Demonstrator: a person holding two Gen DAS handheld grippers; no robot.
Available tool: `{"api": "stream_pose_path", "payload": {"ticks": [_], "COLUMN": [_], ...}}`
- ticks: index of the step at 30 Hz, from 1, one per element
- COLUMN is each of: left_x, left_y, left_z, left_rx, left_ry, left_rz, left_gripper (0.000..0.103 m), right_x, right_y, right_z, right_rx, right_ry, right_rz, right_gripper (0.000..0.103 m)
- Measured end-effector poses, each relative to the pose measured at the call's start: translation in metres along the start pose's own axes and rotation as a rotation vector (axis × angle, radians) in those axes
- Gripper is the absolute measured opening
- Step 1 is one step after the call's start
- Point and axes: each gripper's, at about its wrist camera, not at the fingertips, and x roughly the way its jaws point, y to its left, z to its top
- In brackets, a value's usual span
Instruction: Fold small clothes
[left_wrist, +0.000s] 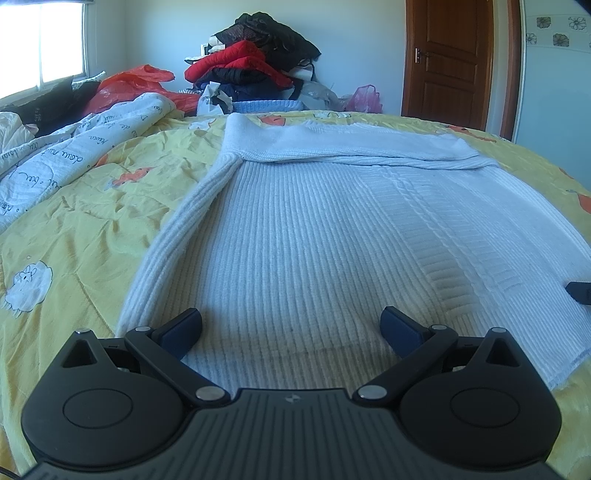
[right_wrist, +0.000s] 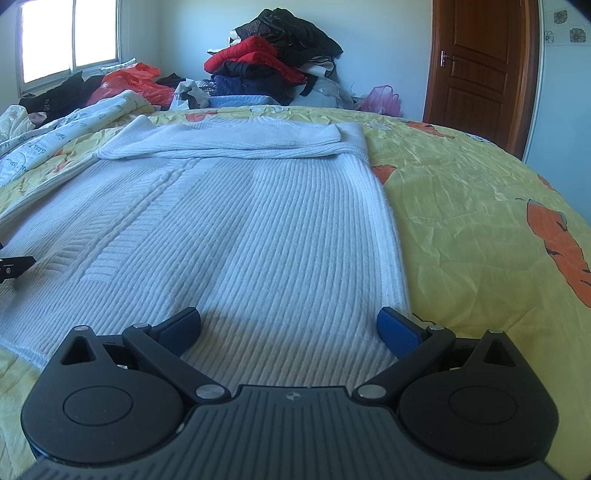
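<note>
Blue-padded fingers (left_wrist: 183, 330) of the left gripper (left_wrist: 291, 328) stand wide apart, holding nothing, low over the near left part of a white ribbed knit sweater (left_wrist: 314, 240); the right gripper (right_wrist: 290, 326) matches it, its fingers (right_wrist: 397, 330) spread and empty over the sweater's (right_wrist: 229, 229) near right part, the right pad sitting at the garment's side edge. Whether any pad touches the knit I cannot tell

From there outward: the sweater lies flat on a yellow cartoon-print bedspread (left_wrist: 81, 229), its near hem running just ahead of both grippers. At its far end a band of the knit, looking like sleeves or the top, is already laid across the body (right_wrist: 221, 142). A printed white quilt (left_wrist: 66, 147) is bunched to the left; beyond the bed are a pile of dark and red clothes (left_wrist: 255, 62), an orange plastic bag (left_wrist: 129, 85) and a brown door (left_wrist: 450, 59)

By my reading the far fold is made and the step in hand is taking the near hem, one gripper per corner. The next move calls for each pair of fingers to drop to its corner, pinch every layer of the thick knit, then lift both together and carry the hem evenly toward the far end. Uneven lifting would likely skew the fold
</note>
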Motion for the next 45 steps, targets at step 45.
{"api": "stream_pose_path", "payload": {"ticks": [45], "left_x": [-0.044], "left_y": [0.127], "left_z": [-0.014], "left_rx": [-0.535], "left_ry": [0.049], "left_rz": [-0.155], "left_gripper": [0.103], "right_x": [-0.051], "right_y": [-0.146], "right_z": [-0.038], "right_rx": [0.694], "right_ry": [0.025], "right_rz": [0.403], "right_gripper": [0.100]}}
